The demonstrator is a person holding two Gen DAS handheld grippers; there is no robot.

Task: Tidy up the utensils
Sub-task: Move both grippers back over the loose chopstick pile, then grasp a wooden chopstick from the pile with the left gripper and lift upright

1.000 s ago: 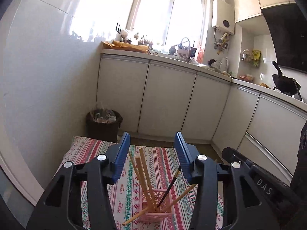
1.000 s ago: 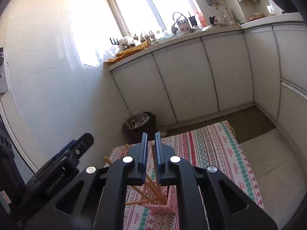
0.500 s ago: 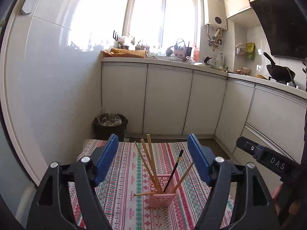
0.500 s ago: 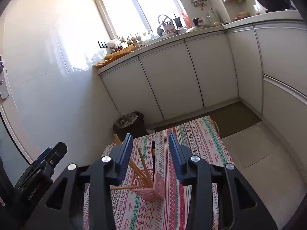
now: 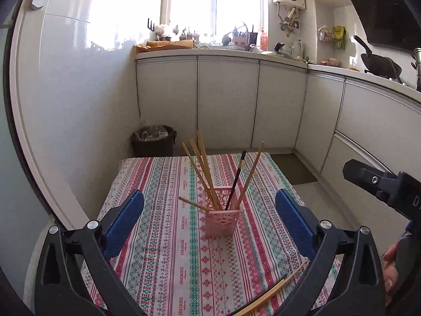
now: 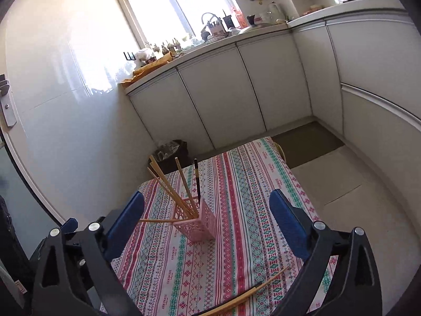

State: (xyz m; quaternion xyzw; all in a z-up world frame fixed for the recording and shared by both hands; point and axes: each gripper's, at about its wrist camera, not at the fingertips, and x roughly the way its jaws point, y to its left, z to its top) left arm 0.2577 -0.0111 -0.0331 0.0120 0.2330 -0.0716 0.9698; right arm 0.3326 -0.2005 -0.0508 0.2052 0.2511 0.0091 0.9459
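A pink lattice holder [image 5: 222,220] [image 6: 197,223] stands on the striped tablecloth [image 5: 168,260] [image 6: 236,237]. It holds several wooden chopsticks [image 5: 204,166] [image 6: 168,187] and one black chopstick [image 5: 236,177] [image 6: 196,181]. One wooden stick pokes sideways through the lattice. Loose chopsticks [image 5: 273,293] [image 6: 252,291] lie on the cloth near the front edge. My left gripper [image 5: 209,210] is open and empty, well back from the holder. My right gripper [image 6: 206,210] is open and empty too. The right gripper's body shows at the right of the left wrist view [image 5: 381,184].
White kitchen cabinets [image 5: 226,100] [image 6: 236,84] run along the back and right under a cluttered counter. A dark waste bin [image 5: 154,141] [image 6: 171,152] stands beyond the table's far left corner. A white wall is on the left. Floor lies right of the table.
Both grippers opened wide and drew back and up from the holder. The right gripper was shut around the black chopstick a second ago; that chopstick now stands in the holder.
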